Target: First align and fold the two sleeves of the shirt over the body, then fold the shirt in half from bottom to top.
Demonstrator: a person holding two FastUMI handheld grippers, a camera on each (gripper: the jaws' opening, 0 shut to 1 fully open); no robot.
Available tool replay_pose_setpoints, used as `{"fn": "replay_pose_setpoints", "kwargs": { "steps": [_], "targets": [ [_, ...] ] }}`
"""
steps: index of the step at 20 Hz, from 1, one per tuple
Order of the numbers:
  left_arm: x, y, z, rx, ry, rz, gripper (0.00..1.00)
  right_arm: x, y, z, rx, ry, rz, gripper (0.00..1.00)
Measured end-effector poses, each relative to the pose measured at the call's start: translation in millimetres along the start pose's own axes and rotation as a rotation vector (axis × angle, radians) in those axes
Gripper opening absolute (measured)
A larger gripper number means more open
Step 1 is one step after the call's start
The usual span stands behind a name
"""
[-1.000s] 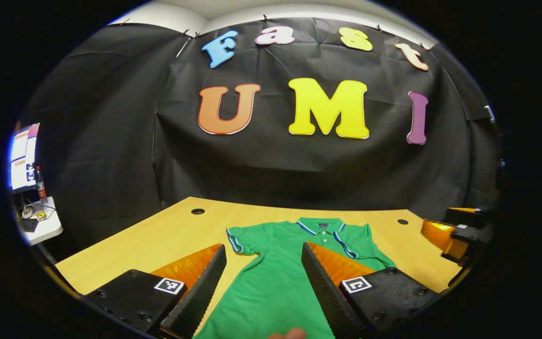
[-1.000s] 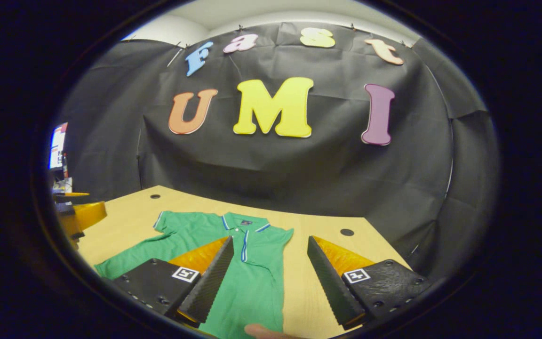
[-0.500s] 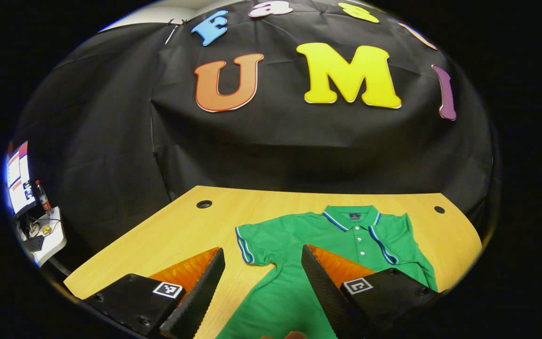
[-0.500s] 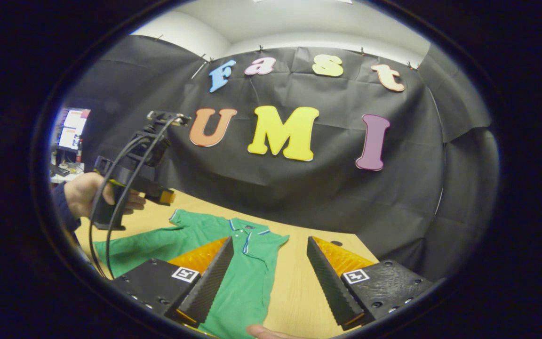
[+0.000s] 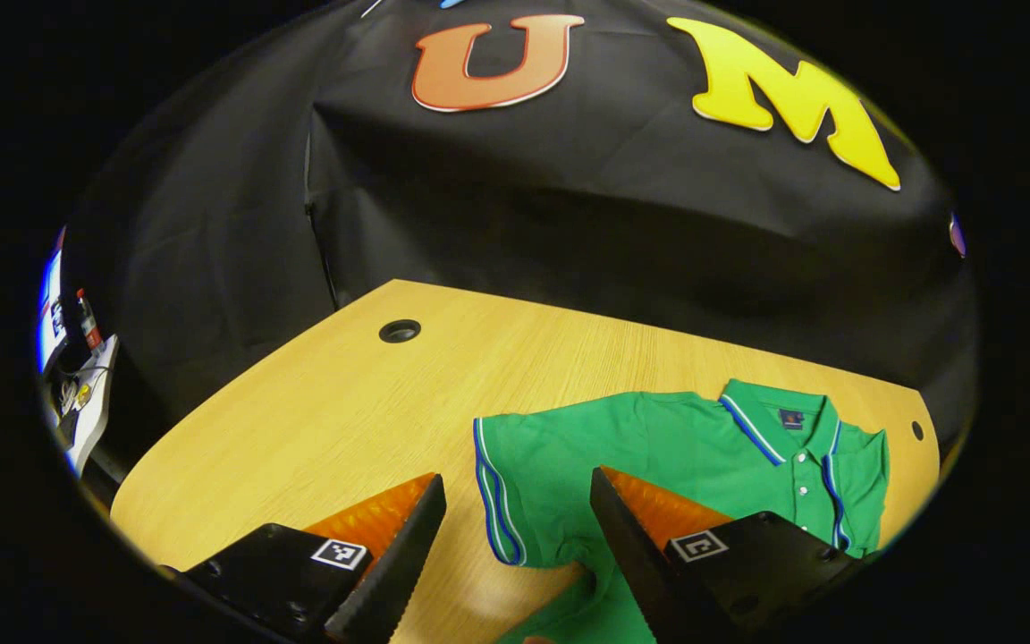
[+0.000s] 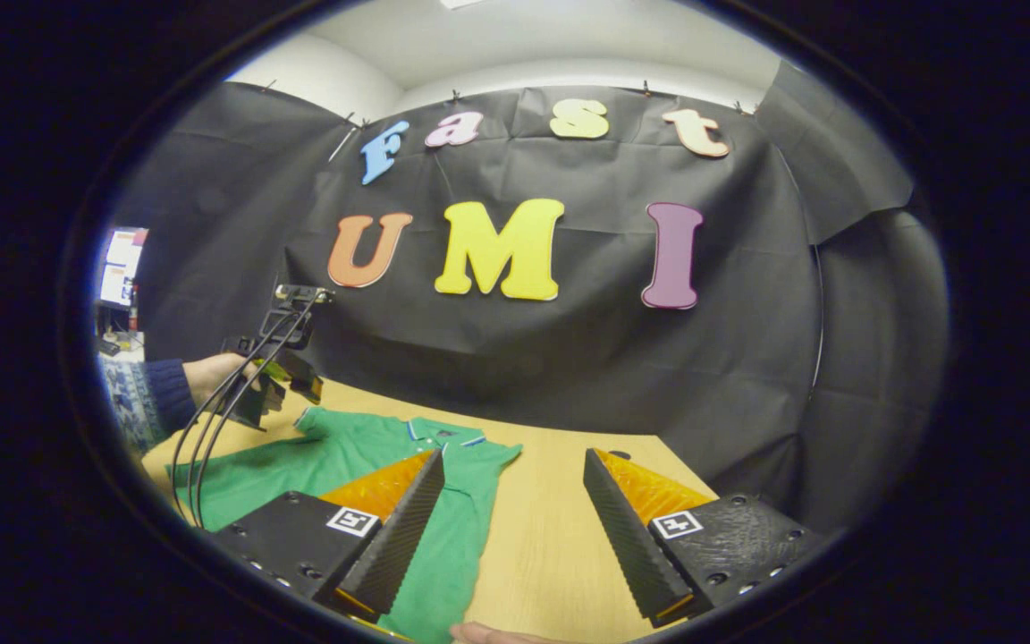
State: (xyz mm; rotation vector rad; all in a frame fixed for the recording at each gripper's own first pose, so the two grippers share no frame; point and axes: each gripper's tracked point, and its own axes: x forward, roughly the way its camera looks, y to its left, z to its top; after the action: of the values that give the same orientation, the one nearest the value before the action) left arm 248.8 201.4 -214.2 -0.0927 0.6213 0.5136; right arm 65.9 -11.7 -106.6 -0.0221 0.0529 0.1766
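Nearest in the left gripper view, the left gripper (image 5: pixel 515 555) hangs with fingers apart, the striped cuff of the left sleeve (image 5: pixel 502 487) lying between them, probably lined up for a pinch. The right gripper (image 6: pixel 508 528) is likewise spread, holding nothing, poised over bare table (image 6: pixel 551 537) beside the shirt's edge. The green shirt (image 5: pixel 676 456) lies flat beyond, collar (image 5: pixel 779 420) toward the wall, neither sleeve folded.
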Motion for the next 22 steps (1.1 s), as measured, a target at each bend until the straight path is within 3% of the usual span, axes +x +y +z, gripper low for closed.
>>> {"fn": "replay_pose_setpoints", "kwargs": {
  "steps": [4,5,6,8,11,12,13,14,17,22],
  "targets": [
    [33.1,-4.2,-15.1,0.010,0.047,-0.024,0.98,2.1,-3.4,-4.1,0.012,-0.008,0.006,0.96],
    [39.1,-7.4,-21.4,-0.005,0.062,-0.042,0.89,3.0,-5.5,-4.2,0.018,-0.011,0.003,0.95],
    [43.6,-3.6,-27.4,-0.016,0.077,-0.033,0.72,4.5,-7.6,-4.4,0.024,-0.017,-0.001,0.94],
    [48.7,1.9,-23.2,-0.028,0.053,-0.015,0.66,7.0,-14.0,-6.5,0.035,-0.025,-0.014,0.95],
    [51.7,-0.6,-21.9,-0.006,0.042,-0.020,0.65,9.9,-16.7,-10.3,0.073,-0.028,-0.011,0.95],
    [51.9,2.4,-24.0,0.022,0.052,-0.004,0.48,11.3,-17.5,-12.4,0.079,-0.029,-0.009,0.96],
    [52.3,0.2,-22.5,0.037,0.054,-0.010,0.23,11.6,-18.8,-13.7,0.080,-0.032,-0.007,0.95],
    [52.2,-0.8,-21.1,0.057,0.055,-0.010,0.14,12.5,-20.7,-12.8,0.080,-0.047,-0.007,0.95],
    [46.8,-2.5,-10.7,0.104,0.037,0.014,0.06,15.3,-26.1,-17.6,0.089,-0.056,-0.012,0.95],
    [24.2,-33.5,18.3,0.152,-0.032,-0.008,0.06,17.2,-31.0,-28.5,0.146,-0.005,0.007,0.95]
  ]
}}
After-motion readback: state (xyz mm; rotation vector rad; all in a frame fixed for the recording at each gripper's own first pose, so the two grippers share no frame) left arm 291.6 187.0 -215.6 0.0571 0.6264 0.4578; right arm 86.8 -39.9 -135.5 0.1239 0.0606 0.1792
